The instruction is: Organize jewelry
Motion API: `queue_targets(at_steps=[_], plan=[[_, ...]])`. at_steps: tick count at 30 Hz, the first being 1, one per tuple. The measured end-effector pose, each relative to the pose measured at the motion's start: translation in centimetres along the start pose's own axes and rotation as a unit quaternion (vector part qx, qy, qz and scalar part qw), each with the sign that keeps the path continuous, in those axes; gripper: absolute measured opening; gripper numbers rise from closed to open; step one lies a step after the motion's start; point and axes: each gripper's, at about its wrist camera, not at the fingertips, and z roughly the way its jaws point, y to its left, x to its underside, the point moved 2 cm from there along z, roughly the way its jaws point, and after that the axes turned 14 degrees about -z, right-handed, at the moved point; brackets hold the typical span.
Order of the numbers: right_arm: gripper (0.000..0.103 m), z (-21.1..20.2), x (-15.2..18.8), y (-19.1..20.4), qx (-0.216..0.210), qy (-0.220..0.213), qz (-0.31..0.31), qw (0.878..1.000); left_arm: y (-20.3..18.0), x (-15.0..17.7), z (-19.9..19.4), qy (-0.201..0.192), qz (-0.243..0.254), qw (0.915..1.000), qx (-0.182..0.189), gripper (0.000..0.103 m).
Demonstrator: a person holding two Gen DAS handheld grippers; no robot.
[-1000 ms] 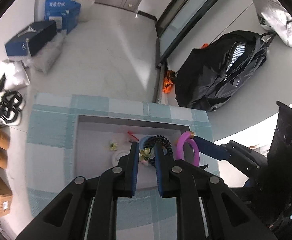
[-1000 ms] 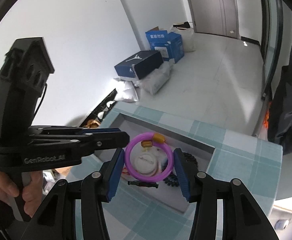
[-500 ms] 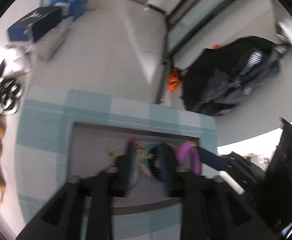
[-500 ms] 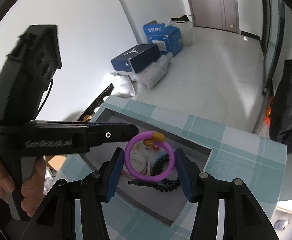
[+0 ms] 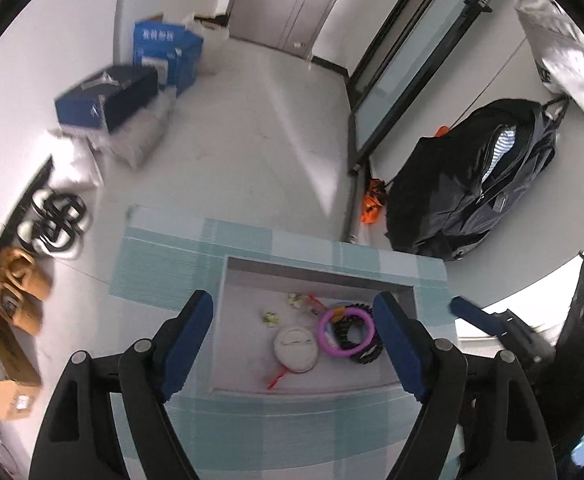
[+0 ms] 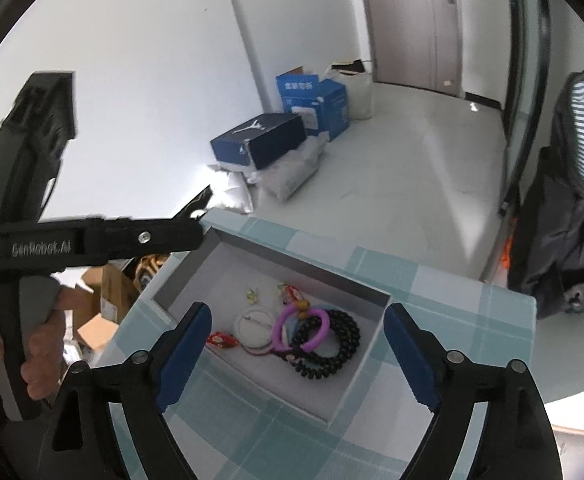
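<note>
The purple ring (image 6: 301,329) is lying flat in the grey tray (image 6: 196,268), a smooth hoop carrying one orange bead (image 6: 302,305) on its far side. It is overlapping the black coiled band (image 6: 334,344), which is sitting just to its right, and it is touching the white round disc (image 6: 255,327) on its left. In the left wrist view the same purple ring (image 5: 346,333) is resting across the black coiled band (image 5: 366,336), beside the white round disc (image 5: 295,350).

Count inside the tray: one purple ring, one black coiled band, one white round disc, two small pale flower pieces (image 5: 270,319), and one red piece (image 6: 222,339) at the near left edge. A blue loop is partly showing under the purple ring; its shape cannot be made out. The tray is sitting sunk into a teal checked cloth (image 6: 444,292).

The right gripper (image 6: 298,354) is standing wide open, holding nothing, its blue fingers (image 6: 184,344) hanging on either side of the tray contents and above them. The purple ring is lying between the two fingers in that view, apart from both. The left gripper (image 5: 294,354) is likewise spread wide and holding nothing, with the ring lying between its fingers (image 5: 398,344), nearer the right one, not touching. A hand (image 6: 32,344) is gripping the left tool's handle at the left of the right wrist view.
</note>
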Motion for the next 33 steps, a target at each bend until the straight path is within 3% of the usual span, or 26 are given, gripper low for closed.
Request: queue_targets(at_steps=[3, 8, 15, 33], plan=[[0.095, -1.1, 0.1, -0.2, 0.013, -0.016, 0.019, 1.0, 0.0, 0.9, -1.2, -0.027, 0.019, 0.9994, -0.014, 0.079], [0.1, -3.3, 0.7, -0.4, 0.021, -0.05, 0.057, 0.997, -0.2, 2.8, -2.1, -0.039, 0.036, 0.998, -0.036, 0.079], [0.1, -5.1, 2.5, 0.7, 0.013, -0.062, 0.088, 0.994, -0.6, 5.2, -3.7, -0.069, 0.067, 0.9933, -0.063, 0.079], [0.103, -7.4, 5.2, 3.4, 0.04, -0.073, 0.083, 0.993, 0.0, 8.4, -5.7, -0.089, 0.06, 0.9921, -0.065, 0.079]])
